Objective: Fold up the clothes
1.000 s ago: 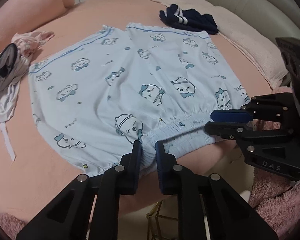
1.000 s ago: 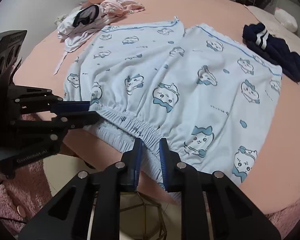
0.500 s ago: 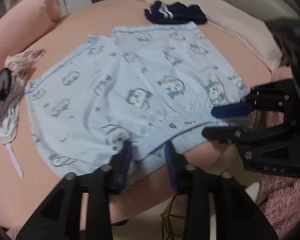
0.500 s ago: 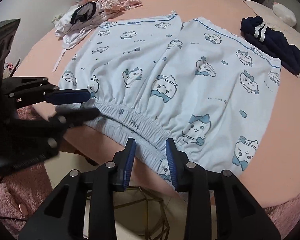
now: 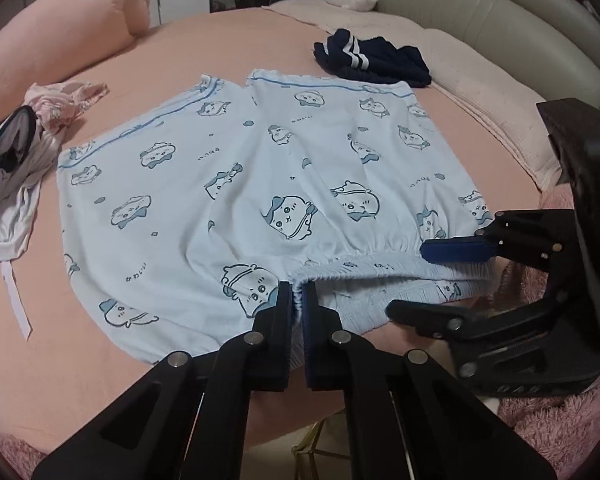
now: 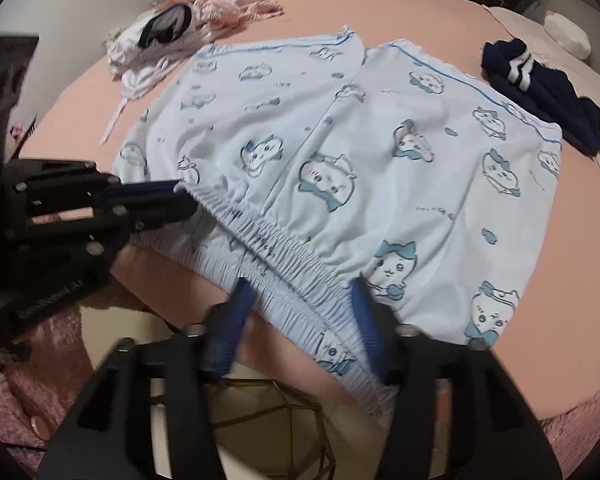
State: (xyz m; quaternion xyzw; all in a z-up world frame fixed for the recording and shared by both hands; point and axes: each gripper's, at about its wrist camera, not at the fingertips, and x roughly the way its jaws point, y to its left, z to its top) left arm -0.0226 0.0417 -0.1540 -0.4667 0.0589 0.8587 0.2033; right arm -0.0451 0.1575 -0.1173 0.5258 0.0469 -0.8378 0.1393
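Light blue shorts (image 5: 260,184) with a cartoon print lie flat on the pink bed, waistband toward me; they also show in the right wrist view (image 6: 380,160). My left gripper (image 5: 298,292) is shut on the top layer of the elastic waistband (image 5: 364,254) near its left end and lifts it slightly. It also shows in the right wrist view (image 6: 176,200). My right gripper (image 6: 300,296) is wide open, its fingers straddling the waistband (image 6: 284,264) at the right end. In the left wrist view the right gripper (image 5: 416,276) has one finger above and one below the band.
A navy garment (image 5: 372,60) lies beyond the shorts at the back right. A pile of white, black and pink clothes (image 5: 24,136) lies at the left. A pink pillow (image 5: 60,32) is at the back. A fluffy pink rug (image 6: 28,392) and a gold wire frame (image 6: 268,428) sit below the bed edge.
My left gripper opened half a second ago and has shut again on the waistband. My right gripper has gone from nearly shut to wide open around the band.
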